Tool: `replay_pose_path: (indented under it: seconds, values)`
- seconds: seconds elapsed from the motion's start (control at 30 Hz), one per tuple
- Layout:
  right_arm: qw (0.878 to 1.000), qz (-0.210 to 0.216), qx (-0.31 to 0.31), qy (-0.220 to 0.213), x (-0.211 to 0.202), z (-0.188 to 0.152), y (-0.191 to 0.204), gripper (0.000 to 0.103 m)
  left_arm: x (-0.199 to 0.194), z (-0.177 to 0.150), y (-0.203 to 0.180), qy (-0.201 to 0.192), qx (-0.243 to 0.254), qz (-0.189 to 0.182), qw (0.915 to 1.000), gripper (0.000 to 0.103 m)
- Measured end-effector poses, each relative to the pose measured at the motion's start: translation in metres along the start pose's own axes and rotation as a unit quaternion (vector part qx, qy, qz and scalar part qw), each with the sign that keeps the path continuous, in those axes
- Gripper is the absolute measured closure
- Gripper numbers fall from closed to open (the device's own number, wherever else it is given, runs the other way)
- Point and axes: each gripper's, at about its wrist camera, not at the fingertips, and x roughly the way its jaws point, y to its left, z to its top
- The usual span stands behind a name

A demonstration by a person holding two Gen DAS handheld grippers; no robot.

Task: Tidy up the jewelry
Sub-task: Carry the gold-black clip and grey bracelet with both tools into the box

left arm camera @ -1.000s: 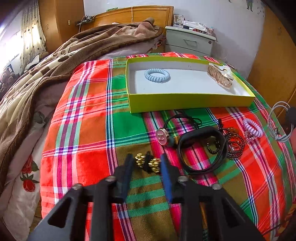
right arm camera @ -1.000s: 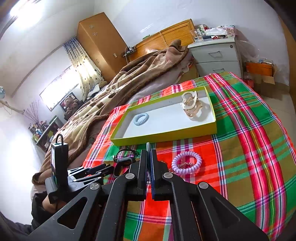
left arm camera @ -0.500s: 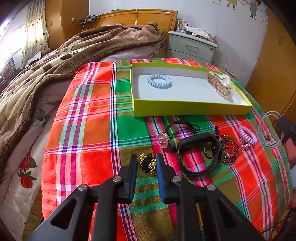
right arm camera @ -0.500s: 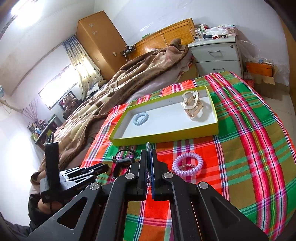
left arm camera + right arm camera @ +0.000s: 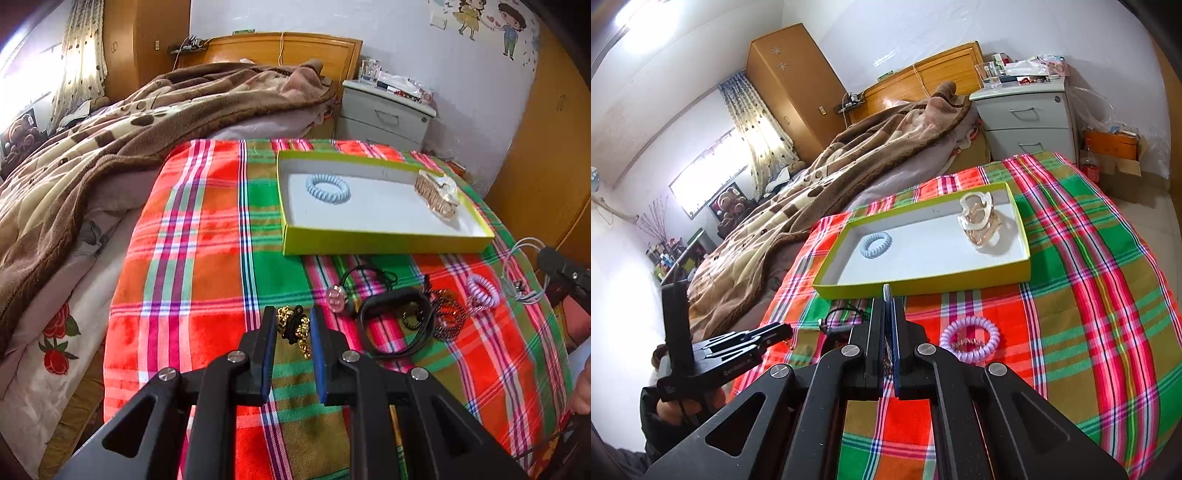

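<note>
Risk lay mostly with the gold bead-and-black-elastic hair tie (image 5: 294, 328), a lumpy little cluster with a thin loop: pinched on a bead alone, it could roll out of the pads or dangle and snag on the cloth before reaching the shallow lime-green cardboard tray (image 5: 384, 244). The left tool (image 5: 293, 325) stood with its pads spread on either side of the tie, which lay on the red-and-green plaid bedcover (image 5: 192, 266) well in front of the tray; whether the pads touched it could not be told. The right tool (image 5: 888, 306), its pads pressed together on nothing visible, hung in front of the tray's near wall. Inside the tray lay a pale blue spiral hair tie (image 5: 327, 188) and a rose-gold claw clip (image 5: 436, 197). Between the tray and the gold tie sat a black strap loop (image 5: 395, 326), dark beaded chains (image 5: 448, 314) and a lilac spiral tie (image 5: 969, 339), close enough to get dragged along
</note>
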Motion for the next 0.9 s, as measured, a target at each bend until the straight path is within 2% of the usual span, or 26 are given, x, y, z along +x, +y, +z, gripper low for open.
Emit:
replay_pose_path:
  seconds: [0.23,0.5,0.77,0.9]
  values:
    - [1.0,-0.003,-0.004,-0.005,0.01,0.023,0.0,0.1,-0.006,0.019,-0.004,-0.014,0.006,-0.008,0.9999,0.084]
    - [1.0,-0.016,-0.011,0.007,0.041,0.052,-0.002,0.1,0.002,0.052,-0.014,-0.022,0.021,-0.029,0.9991,0.084]
    - [0.998,-0.028,-0.021,0.043,0.093,0.082,-0.01,0.1,0.034,0.085,-0.022,-0.011,0.023,-0.05,0.9984,0.084]
    - [0.997,-0.028,-0.02,0.07,0.123,0.092,-0.014,0.1,0.053,0.094,-0.024,-0.001,0.025,-0.048,0.9985,0.084]
